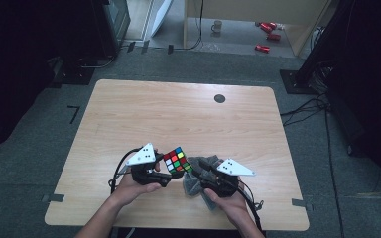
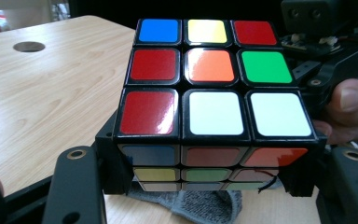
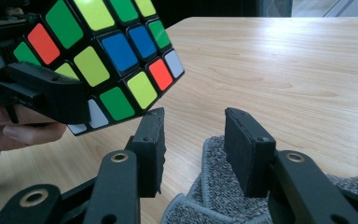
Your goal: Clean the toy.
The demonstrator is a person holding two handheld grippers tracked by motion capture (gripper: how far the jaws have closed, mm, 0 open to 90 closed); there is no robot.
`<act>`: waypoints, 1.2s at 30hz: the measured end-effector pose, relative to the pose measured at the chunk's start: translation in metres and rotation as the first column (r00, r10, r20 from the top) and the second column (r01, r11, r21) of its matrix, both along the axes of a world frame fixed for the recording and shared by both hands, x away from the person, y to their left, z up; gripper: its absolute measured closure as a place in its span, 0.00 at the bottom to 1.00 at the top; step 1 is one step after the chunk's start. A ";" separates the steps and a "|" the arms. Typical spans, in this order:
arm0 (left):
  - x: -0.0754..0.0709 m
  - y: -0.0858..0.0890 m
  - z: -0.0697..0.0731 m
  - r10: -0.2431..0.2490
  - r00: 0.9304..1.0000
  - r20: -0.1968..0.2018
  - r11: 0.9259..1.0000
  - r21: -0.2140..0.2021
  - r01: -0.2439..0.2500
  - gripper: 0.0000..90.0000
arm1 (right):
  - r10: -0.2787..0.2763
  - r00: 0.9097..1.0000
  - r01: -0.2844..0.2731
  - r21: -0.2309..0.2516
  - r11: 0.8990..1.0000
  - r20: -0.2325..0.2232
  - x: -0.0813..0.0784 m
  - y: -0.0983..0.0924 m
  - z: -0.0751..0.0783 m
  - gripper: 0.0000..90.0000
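A scrambled Rubik's cube [image 1: 177,159] is held just above the wooden table [image 1: 178,114] near its front edge, gripped low on two opposite sides by my left gripper [image 1: 168,171]. In the left gripper view the cube [image 2: 209,88] shows a red, white, orange and green top face, with the left gripper [image 2: 205,175] shut on it. My right gripper [image 1: 201,172] sits just right of the cube, over a grey knitted cloth [image 1: 191,184]. In the right gripper view its jaws [image 3: 193,140] stand apart with nothing pinched; the cloth [image 3: 219,191] lies beneath them and the cube [image 3: 107,51] hangs at upper left.
A round black grommet hole [image 1: 220,98] sits near the table's far edge. Beyond the table on the floor are red cans [image 1: 268,34], a mug [image 1: 217,26] and cables [image 1: 302,106]. Dark equipment stands at both sides.
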State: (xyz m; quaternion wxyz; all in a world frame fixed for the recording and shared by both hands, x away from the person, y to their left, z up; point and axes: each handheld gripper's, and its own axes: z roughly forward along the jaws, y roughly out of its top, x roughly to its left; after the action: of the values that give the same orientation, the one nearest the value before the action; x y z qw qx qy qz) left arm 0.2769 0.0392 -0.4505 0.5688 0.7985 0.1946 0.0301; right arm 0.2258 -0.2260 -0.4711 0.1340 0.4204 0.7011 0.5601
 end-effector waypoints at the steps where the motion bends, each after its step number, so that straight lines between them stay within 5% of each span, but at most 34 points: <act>1: 0.000 0.001 0.000 0.011 1.000 0.009 1.000 0.005 -0.011 0.39 | -0.001 1.000 0.001 0.012 1.000 -0.004 0.000 -0.002 0.000 0.63; 4: 0.001 0.004 0.000 0.000 1.000 0.015 1.000 0.008 0.000 0.39 | -0.015 1.000 0.015 0.052 0.999 0.001 0.001 -0.010 0.005 0.62; 6: 0.002 0.006 0.000 -0.025 1.000 0.007 0.999 0.023 0.025 0.39 | -0.009 0.999 0.007 0.053 0.999 0.046 -0.001 -0.014 0.009 0.60; 10: 0.007 0.010 0.000 -0.085 0.995 -0.058 0.996 0.017 0.087 0.39 | 0.072 0.979 -0.054 -0.099 0.994 0.190 -0.008 -0.013 0.012 0.50; 13: 0.011 0.011 -0.001 -0.102 0.991 -0.084 0.994 0.039 0.106 0.39 | 0.192 0.970 -0.173 -0.128 0.976 0.150 -0.005 -0.014 0.005 0.42; 19: 0.007 0.011 -0.002 -0.122 0.992 -0.035 0.991 0.057 0.124 0.39 | 0.207 0.977 -0.207 -0.010 0.978 0.058 0.001 -0.014 0.006 0.32; 23: 0.003 0.007 -0.004 -0.206 0.978 -0.032 0.977 0.055 0.208 0.39 | 0.248 0.968 -0.250 0.060 0.966 0.050 0.002 -0.018 0.015 0.31; 29: -0.002 0.005 -0.007 -0.343 0.938 -0.048 0.936 0.067 0.345 0.39 | 0.363 0.928 -0.367 0.048 0.929 0.078 -0.005 -0.014 0.017 0.30; 33: -0.005 0.003 -0.008 -0.381 0.923 -0.048 0.920 0.078 0.384 0.39 | 0.411 0.906 -0.416 0.034 0.909 0.104 -0.009 -0.010 0.017 0.29; 36: -0.007 0.000 -0.009 -0.397 0.916 -0.052 0.911 0.101 0.400 0.39 | 0.429 0.897 -0.434 0.028 0.901 0.111 -0.010 -0.007 0.016 0.29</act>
State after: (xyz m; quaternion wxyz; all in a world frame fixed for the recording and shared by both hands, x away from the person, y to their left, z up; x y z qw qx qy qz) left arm 0.2700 0.0394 -0.4599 0.5154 0.8517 0.0343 -0.0880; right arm 0.2160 -0.2334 -0.4548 0.0315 0.2287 0.7543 0.6146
